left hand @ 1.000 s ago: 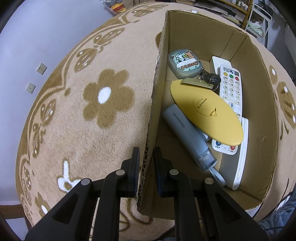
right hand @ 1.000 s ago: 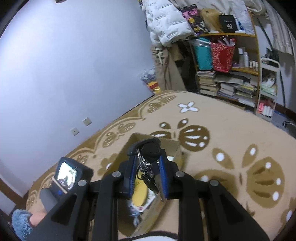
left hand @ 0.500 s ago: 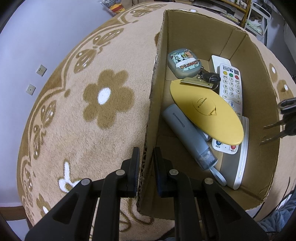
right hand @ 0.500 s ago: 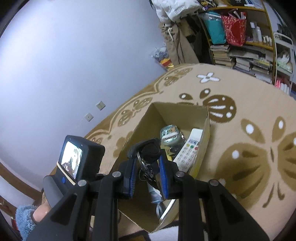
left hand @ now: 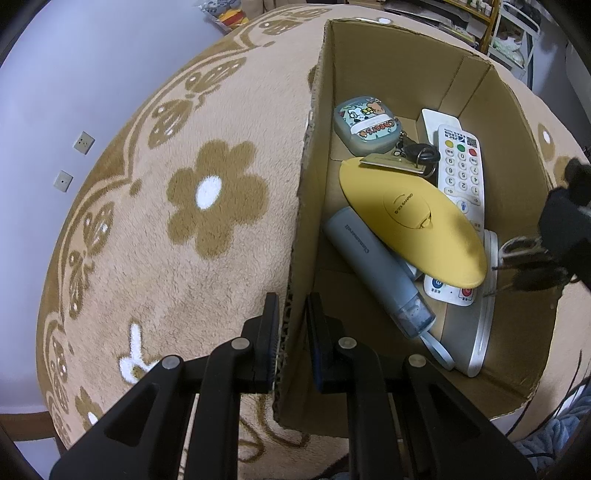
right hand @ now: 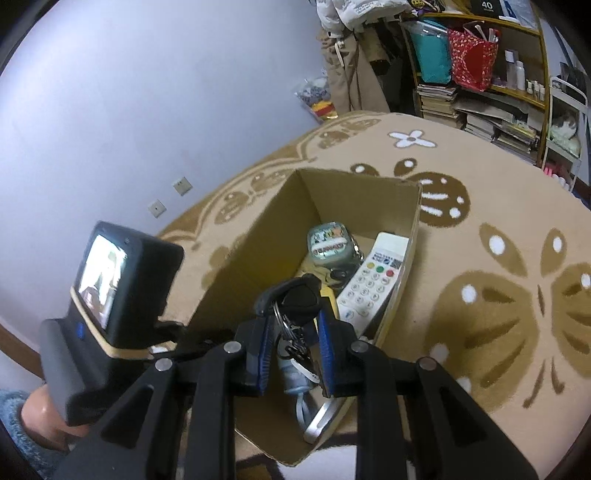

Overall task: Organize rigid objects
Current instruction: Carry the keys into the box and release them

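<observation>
Keys (right hand: 295, 306) now over "Cinnamoroll" box (right hand: 258, 236)

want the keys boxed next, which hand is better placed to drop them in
Right: the right gripper already clamps the key bunch above the cardboard box. The left gripper is busy pinching the box wall.

The grey tube (left hand: 376, 273) in the cardboard box (left hand: 384, 48) reads "Cinnamoroll"; the grey case (left hand: 367, 125) near the box's far end reads "cheers" (in orange); a dark box (right hand: 487, 5) atop the shelves (right hand: 517, 92) shows "40"
</observation>
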{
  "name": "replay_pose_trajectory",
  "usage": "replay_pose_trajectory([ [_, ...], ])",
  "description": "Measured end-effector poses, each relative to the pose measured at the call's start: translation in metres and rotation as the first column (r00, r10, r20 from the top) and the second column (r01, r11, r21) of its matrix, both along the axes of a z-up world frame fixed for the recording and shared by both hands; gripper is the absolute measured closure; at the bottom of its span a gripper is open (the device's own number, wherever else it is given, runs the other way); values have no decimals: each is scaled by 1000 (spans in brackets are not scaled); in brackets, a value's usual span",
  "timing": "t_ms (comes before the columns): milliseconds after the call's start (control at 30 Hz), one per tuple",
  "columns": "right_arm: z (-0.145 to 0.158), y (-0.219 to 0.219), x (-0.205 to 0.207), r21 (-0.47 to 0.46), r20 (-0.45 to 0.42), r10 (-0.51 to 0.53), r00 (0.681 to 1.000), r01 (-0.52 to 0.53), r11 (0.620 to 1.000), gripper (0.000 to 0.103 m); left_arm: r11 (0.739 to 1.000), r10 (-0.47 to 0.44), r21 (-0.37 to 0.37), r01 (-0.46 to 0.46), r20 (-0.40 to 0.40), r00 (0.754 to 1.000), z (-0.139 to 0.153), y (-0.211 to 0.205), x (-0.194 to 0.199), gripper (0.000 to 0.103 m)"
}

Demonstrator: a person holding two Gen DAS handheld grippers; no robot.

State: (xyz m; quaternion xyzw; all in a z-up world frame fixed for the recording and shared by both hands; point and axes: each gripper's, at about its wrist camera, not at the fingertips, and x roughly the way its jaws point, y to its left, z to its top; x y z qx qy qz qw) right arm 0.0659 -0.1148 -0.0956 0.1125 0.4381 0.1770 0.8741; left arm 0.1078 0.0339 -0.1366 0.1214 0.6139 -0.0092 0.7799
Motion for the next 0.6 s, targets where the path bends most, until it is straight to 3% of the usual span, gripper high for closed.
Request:
replay_pose_trajectory([
  [600,-6,-2,0,-25,-17,-13,1000,13,1000,78,1000,-5,29,5,10,1000,3,-2,-3,87],
])
